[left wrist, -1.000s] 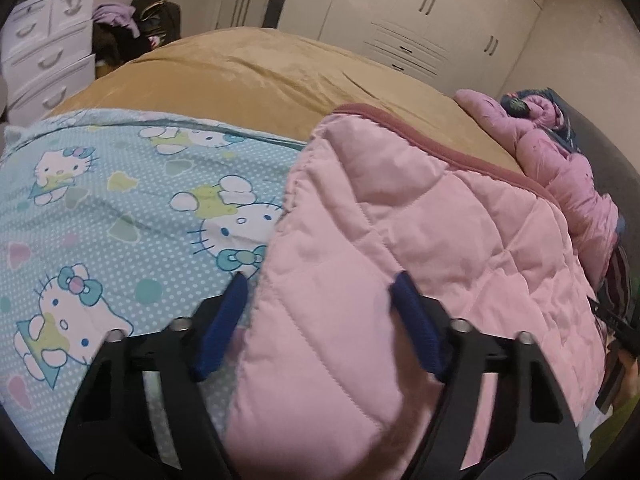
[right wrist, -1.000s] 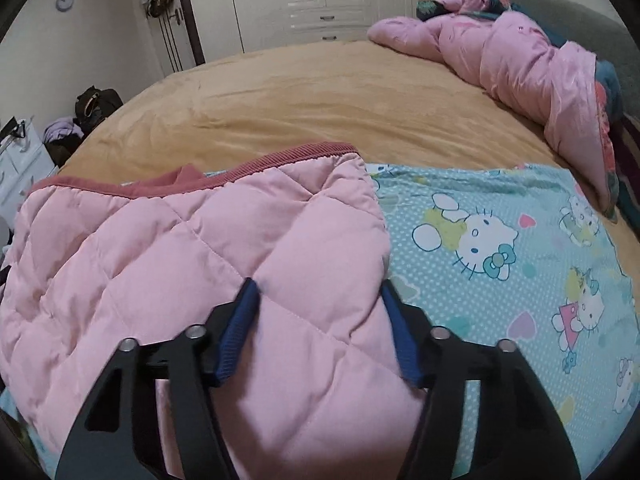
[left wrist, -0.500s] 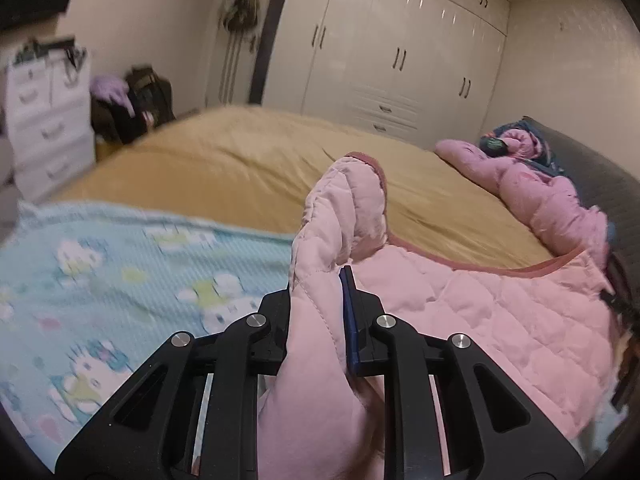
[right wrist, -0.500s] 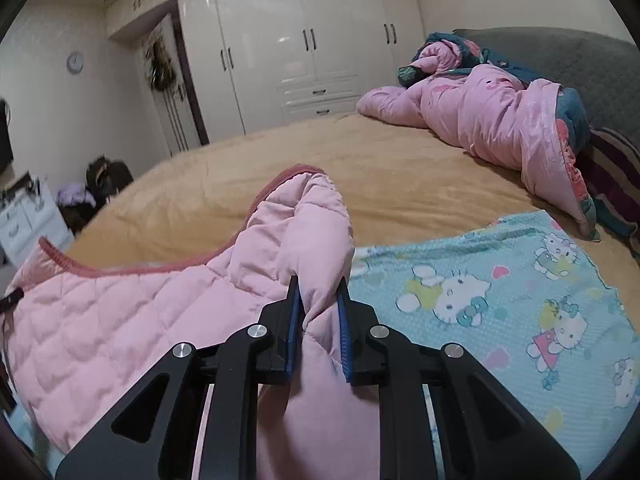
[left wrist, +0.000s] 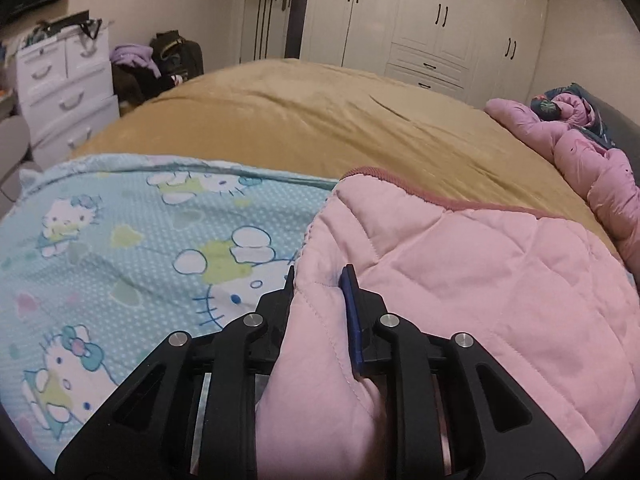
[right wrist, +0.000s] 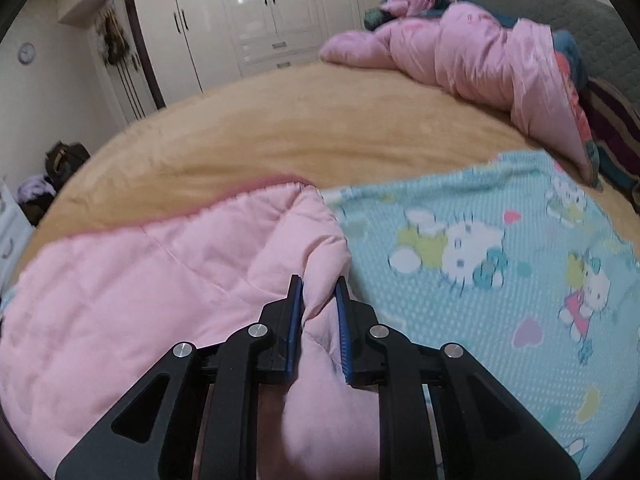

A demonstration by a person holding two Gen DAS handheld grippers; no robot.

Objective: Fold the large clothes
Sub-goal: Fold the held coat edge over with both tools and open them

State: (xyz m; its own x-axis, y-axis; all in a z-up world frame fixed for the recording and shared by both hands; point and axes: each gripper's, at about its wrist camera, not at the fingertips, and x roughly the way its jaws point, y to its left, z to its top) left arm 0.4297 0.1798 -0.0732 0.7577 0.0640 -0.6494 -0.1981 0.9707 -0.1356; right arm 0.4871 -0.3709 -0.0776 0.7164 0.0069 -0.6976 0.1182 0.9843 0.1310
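both claws pinching the pink quilted garment

left claw [left wrist: 320, 280] is clamped on a fold of the pink garment [left wrist: 460, 280]. its jaws have just been opening a hair, but the fabric is bunched tight between the blue pads [left wrist: 352, 312], so it's gripped. right claw [right wrist: 319, 285] is closed on another pinch of the same garment [right wrist: 160, 280], pads pressing in from both sides.

the garment lies on a blue cat-print sheet [left wrist: 120, 240], which is spread over the tan bed [left wrist: 320, 120]. its darker pink trim edge faces the far side of the bed. a rumpled pink duvet [right wrist: 480, 60] is piled up by the headboard, well apart. white wardrobe [left wrist: 440, 20] along the back wall.
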